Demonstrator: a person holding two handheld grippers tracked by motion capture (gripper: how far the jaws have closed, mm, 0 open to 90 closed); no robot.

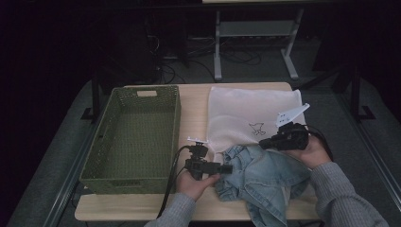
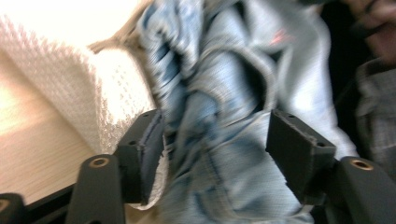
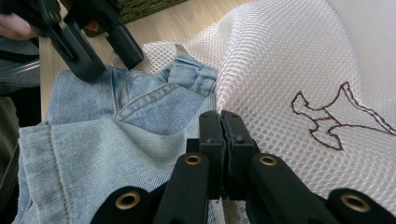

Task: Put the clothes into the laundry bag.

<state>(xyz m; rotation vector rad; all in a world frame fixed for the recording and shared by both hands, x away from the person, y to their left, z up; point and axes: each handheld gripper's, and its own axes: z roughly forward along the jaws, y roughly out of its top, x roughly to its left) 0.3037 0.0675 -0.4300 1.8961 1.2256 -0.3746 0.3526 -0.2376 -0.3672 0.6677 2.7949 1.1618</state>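
Light wood table (image 1: 198, 106), dark room, grey floor. Jeans (image 1: 257, 177) near right, overlapping mesh bag (image 1: 250, 111) with brown embroidered outline, no text. Left gripper (image 1: 227, 169) wide open over jeans. Right gripper (image 1: 262, 143) pinched closed on bag edge. Green basket (image 1: 135, 137) left.

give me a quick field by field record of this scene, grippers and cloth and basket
surface: light wooden table
garment: crumpled light blue denim garment, at the table's near edge, its top overlapping the bag
bag: white mesh laundry bag with a brown stitched figure, lying flat
basket: green perforated plastic basket, left of the bag, nothing seen inside
left gripper: jaws apart, denim between them
right gripper: jaws pressed together at the mesh edge; a grip on the mesh cannot be confirmed
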